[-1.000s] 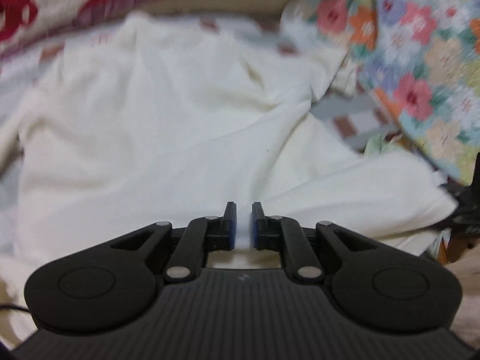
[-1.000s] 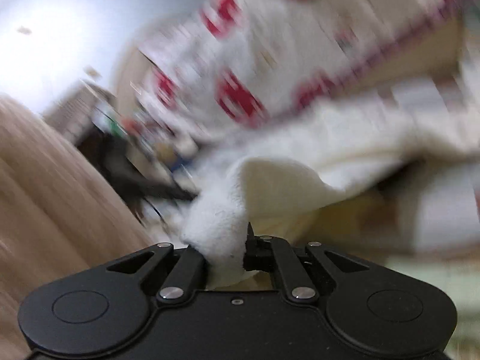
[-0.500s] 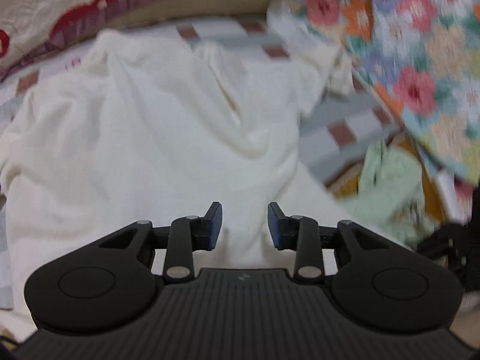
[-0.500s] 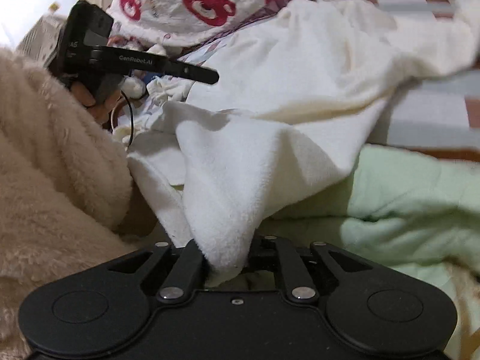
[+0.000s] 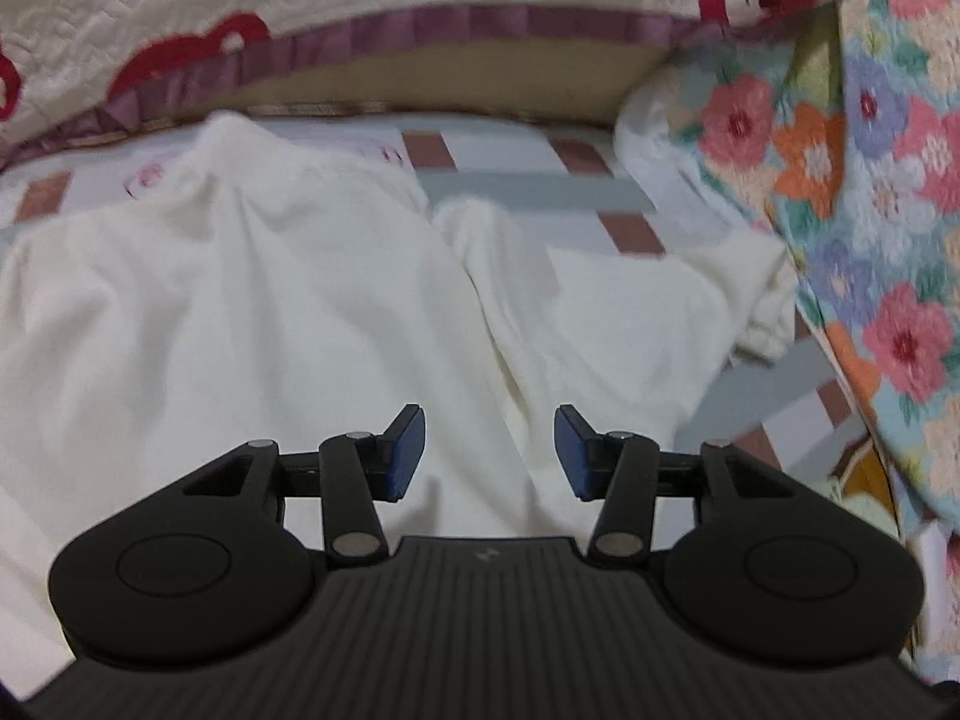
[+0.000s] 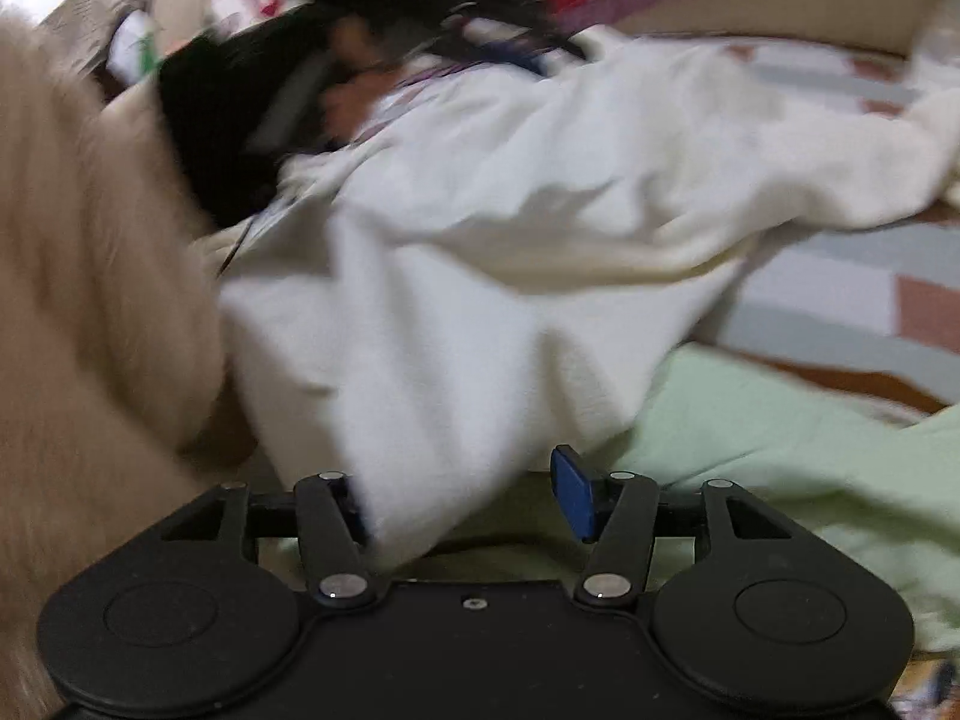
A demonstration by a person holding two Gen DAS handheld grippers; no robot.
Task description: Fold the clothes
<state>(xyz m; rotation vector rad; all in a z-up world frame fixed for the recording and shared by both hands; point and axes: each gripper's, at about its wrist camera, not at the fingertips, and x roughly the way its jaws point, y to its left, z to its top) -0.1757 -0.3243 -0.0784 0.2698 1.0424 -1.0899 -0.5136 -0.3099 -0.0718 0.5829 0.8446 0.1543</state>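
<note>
Checked bedsheet (image 5: 528, 192): cream garment (image 5: 240, 324) dropped flat; left gripper (image 5: 489, 453) fingers wider, right gripper (image 6: 468, 495) fingers now released.

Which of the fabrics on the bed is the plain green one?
The pale green cloth, beside the right gripper, under the edge of the cream garment. The others are cream, flowered, or printed with red bears.

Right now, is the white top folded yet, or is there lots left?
Lots left. Done: the white top lies spread on the bed, wrinkled. In hand: nothing; the left hand-held gripper and right hand-held gripper are both open. Left: every fold, plus the green garment.
</note>
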